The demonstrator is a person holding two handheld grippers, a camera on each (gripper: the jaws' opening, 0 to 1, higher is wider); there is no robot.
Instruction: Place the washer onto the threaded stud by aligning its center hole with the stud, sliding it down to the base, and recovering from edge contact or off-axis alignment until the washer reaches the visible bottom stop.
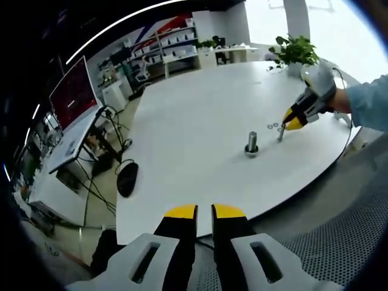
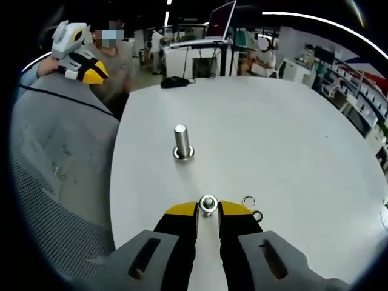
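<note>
The small silver metal washer (image 2: 208, 204), thin, light and likely slippery, sits pinched by its rim in the closed right tongs (image 2: 208, 209), near the upright grey threaded stud (image 2: 181, 143) on the white round desk (image 2: 291, 139), while the left tongs (image 1: 204, 212) hang nearly closed and empty.

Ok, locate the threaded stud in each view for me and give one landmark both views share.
Left gripper view: the threaded stud stands upright on the white table, right of centre, just left of the right gripper.
Right gripper view: the stud stands left of centre, beyond the right gripper, which is shut on a washer.
Shared landmark: the black mouse at the table's edge.
</note>
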